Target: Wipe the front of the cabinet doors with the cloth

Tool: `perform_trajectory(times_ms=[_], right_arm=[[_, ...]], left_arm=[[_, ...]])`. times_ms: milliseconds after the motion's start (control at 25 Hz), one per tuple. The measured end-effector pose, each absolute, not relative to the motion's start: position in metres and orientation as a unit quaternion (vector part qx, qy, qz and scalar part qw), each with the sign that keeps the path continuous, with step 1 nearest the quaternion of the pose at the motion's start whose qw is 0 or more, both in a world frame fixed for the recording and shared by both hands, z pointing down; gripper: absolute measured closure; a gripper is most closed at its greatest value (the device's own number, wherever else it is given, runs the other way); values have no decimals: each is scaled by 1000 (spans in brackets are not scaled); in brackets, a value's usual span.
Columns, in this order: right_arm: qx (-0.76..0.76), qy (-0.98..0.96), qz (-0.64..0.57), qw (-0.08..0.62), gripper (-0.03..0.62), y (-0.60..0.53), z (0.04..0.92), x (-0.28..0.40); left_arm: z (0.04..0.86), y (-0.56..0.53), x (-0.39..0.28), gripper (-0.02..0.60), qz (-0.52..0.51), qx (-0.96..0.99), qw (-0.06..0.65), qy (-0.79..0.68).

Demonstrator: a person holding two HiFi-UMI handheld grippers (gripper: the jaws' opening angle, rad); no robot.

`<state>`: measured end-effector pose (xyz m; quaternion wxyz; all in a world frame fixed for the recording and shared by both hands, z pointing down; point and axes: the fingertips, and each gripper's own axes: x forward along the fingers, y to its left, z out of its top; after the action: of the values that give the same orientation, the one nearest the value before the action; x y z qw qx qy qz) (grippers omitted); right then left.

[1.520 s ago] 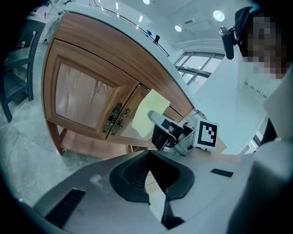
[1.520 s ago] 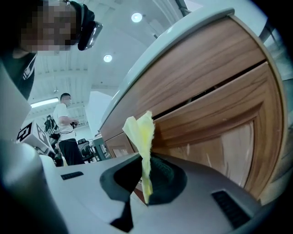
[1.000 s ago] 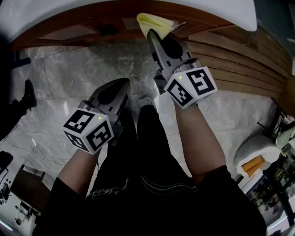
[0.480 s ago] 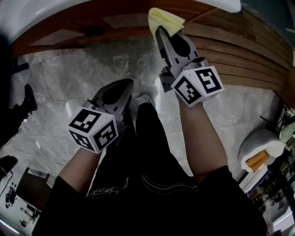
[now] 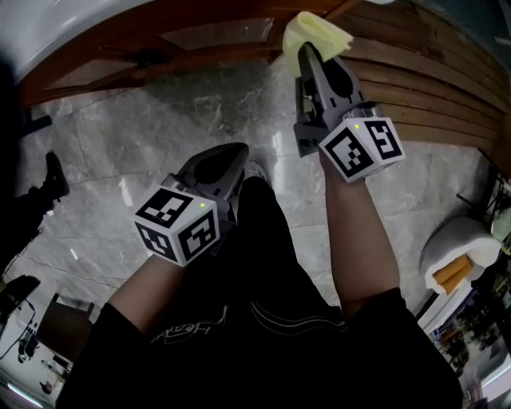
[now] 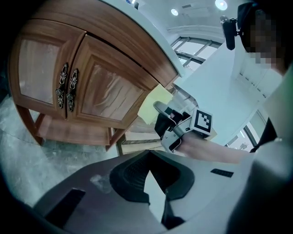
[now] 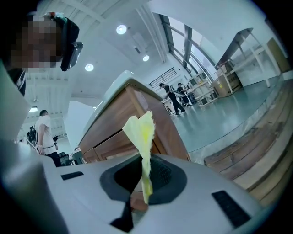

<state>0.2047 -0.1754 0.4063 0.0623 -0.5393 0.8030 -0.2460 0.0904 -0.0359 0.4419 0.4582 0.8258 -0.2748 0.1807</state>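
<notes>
The yellow cloth is pinched in my right gripper, which is shut on it at the right end of the wooden cabinet front. In the left gripper view the cloth lies against the corner of the right cabinet door, next to the paired dark handles. In the right gripper view the cloth stands up from between the jaws, beside the cabinet. My left gripper hangs lower over the floor, shut and holding nothing.
A grey marble floor spreads below the cabinet. Slatted wooden panelling runs along the right. A white countertop overhangs the doors. A white object with orange pieces sits at lower right. People stand far off.
My right gripper has carried the cloth to the right along the cabinet front. The left gripper has drifted a little to the right, still shut.
</notes>
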Motion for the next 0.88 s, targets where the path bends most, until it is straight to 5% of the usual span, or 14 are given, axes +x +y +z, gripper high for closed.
perform_trajectory(times_ms=[440,880], right_arm=[[-570,783,-243,47,553,-161,421,231],[-508,821,-260,-24,553,-144,452,158]], left_arm=[[451,-16,97,575,225,849,418,-233],[462,-10,52,575,226,837,434,-246]])
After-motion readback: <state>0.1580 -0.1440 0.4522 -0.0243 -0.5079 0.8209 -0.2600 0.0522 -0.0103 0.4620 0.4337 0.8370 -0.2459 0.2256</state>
